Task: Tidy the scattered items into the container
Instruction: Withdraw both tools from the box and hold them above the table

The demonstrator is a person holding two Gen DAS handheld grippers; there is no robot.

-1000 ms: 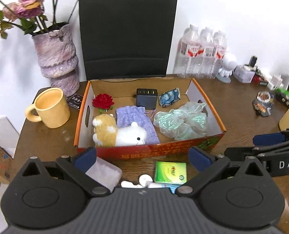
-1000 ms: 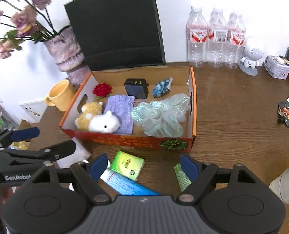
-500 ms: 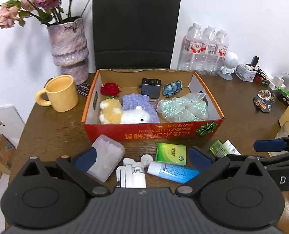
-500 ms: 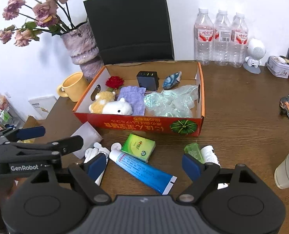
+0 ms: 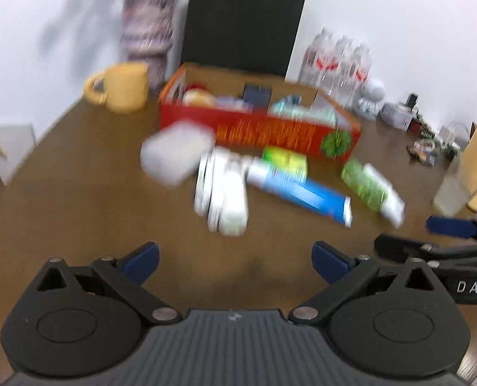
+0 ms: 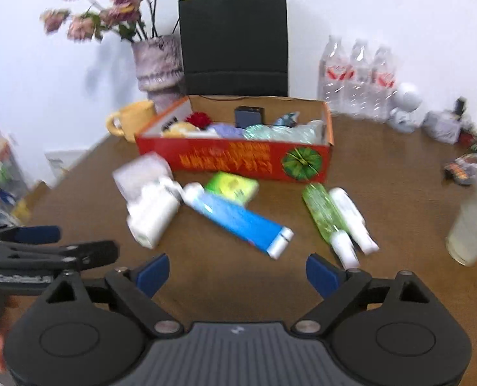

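Both grippers hover released over the scattered items in front of the red box.

The left gripper (image 5: 235,259) has its jaws spread wide with only bare bench (image 5: 77,212) between them; the right gripper (image 6: 237,271) has just been opening its jaws, and nothing sits between them either. On the wooden bench, just in front of the red cardboard box (image 6: 235,160), lie a translucent white case (image 6: 142,173), a white folded gadget (image 6: 153,215), a blue-and-white tube (image 6: 238,218), a small green packet (image 6: 232,186) touching the tube, and 2 small bottles side by side, 1 green (image 6: 322,212) and 1 white (image 6: 351,218). The box already holds a plush toy, a red flower and crumpled plastic. The left view is motion-blurred.
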